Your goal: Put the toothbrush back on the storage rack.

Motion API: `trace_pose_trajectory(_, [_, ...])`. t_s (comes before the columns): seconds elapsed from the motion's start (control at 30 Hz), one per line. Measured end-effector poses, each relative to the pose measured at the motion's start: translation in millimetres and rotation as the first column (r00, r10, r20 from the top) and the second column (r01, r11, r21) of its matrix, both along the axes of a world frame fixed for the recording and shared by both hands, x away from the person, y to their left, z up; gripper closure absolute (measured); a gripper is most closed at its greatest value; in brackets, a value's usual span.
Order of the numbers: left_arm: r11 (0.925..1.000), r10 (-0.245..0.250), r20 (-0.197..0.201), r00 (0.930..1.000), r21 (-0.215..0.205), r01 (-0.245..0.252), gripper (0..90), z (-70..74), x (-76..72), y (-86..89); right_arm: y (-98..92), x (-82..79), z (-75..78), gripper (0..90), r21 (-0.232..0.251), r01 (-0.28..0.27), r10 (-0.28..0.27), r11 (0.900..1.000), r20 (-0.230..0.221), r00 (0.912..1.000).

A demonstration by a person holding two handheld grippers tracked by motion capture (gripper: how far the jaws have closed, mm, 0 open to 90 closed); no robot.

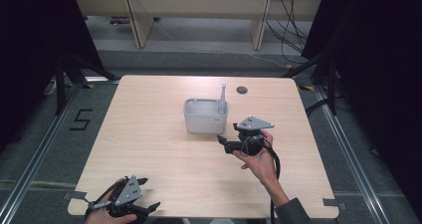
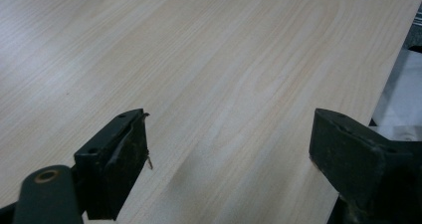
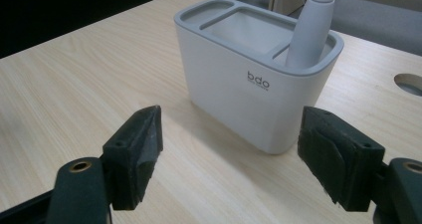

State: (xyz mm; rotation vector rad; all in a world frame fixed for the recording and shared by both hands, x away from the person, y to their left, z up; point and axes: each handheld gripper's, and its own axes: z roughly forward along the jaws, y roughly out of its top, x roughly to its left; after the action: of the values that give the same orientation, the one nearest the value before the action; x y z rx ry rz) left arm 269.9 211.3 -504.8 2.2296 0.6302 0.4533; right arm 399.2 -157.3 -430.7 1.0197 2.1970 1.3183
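A white holder (image 1: 205, 117) with a grey rim and several compartments stands near the middle of the wooden table (image 1: 149, 134). A pale grey handle (image 1: 223, 95) sticks up from its right end compartment. In the right gripper view the holder (image 3: 239, 92) is close ahead with the handle (image 3: 311, 32) leaning in it. My right gripper (image 1: 226, 133) hovers just right of and in front of the holder, open, and its jaws (image 3: 231, 113) have nothing between them. My left gripper (image 1: 149, 194) rests at the table's near left corner, open over bare wood (image 2: 229, 119).
A round cable hole (image 1: 242, 90) lies in the table behind the holder, also seen as the hole (image 3: 410, 83) at the right edge. Desk legs and cables stand on the floor beyond the far edge. Black curtains flank both sides.
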Motion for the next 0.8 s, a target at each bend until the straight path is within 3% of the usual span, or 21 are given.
trace_pose_trajectory(0.03, [1.0000,0.003,0.011,0.9999,0.001,-0.003,14.9,-0.3,0.1,-0.1,0.0,-2.3,-1.9,23.5,0.009,0.009,-0.009,1.000,-0.014,0.9999])
trace_pose_trajectory(0.17, [1.0000,0.004,0.009,1.0000,-0.006,-0.004,14.9,-0.6,-0.1,-0.3,-3.0,-2.9,-3.6,20.3,-0.004,0.001,-0.001,1.000,0.006,1.0000])
trace_pose_trajectory(0.2, [1.0000,0.002,0.012,0.9999,0.002,-0.002,14.9,-0.3,0.2,0.1,-2.7,-5.2,-5.3,18.8,0.021,0.005,-0.005,1.000,-0.008,1.0000])
trace_pose_trajectory(0.27, [1.0000,-0.004,-0.008,1.0000,0.005,0.004,14.9,0.5,-0.2,0.2,-3.1,-7.8,-6.4,17.8,0.036,0.000,0.000,0.999,-0.014,0.9999])
trace_pose_trajectory(0.33, [1.0000,-0.003,-0.008,1.0000,0.005,0.003,14.9,0.3,0.0,0.2,-2.3,-10.1,-7.2,17.4,0.045,0.016,-0.015,0.999,-0.014,0.9998])
trace_pose_trajectory(0.37, [1.0000,-0.002,-0.006,1.0000,0.006,0.002,14.9,0.4,0.0,0.3,-4.3,-11.5,-7.8,16.7,0.027,0.003,-0.003,1.000,-0.008,1.0000])
trace_pose_trajectory(0.43, [1.0000,0.004,0.009,1.0000,-0.002,-0.004,14.9,-0.4,0.1,-0.1,-3.4,-14.5,-11.0,16.6,0.052,0.007,-0.006,0.999,-0.020,0.9998])
trace_pose_trajectory(0.47, [1.0000,-0.002,-0.005,1.0000,0.008,0.002,14.9,0.7,0.1,0.5,-5.4,-14.4,-11.2,16.6,0.031,-0.002,0.003,1.000,-0.015,0.9999])
trace_pose_trajectory(0.57, [1.0000,0.005,0.013,0.9999,-0.004,-0.005,14.9,-0.4,0.0,-0.1,-4.8,-18.0,-16.5,16.3,0.071,0.005,-0.002,0.997,-0.037,0.9993])
trace_pose_trajectory(0.67, [1.0000,0.005,0.012,0.9999,-0.004,-0.004,14.9,-0.5,-0.1,-0.2,-7.2,-17.9,-19.9,15.8,0.070,-0.015,0.016,0.997,-0.022,0.9996])
trace_pose_trajectory(0.77, [1.0000,0.002,0.006,1.0000,0.001,-0.002,14.9,0.0,0.1,0.1,-10.2,-21.9,-24.3,15.8,0.075,0.000,0.005,0.997,-0.055,0.9985])
trace_pose_trajectory(0.8, [1.0000,-0.002,-0.005,1.0000,0.008,0.002,14.9,0.7,0.0,0.3,-8.4,-24.1,-25.6,15.8,0.101,0.009,0.000,0.995,-0.087,0.9962])
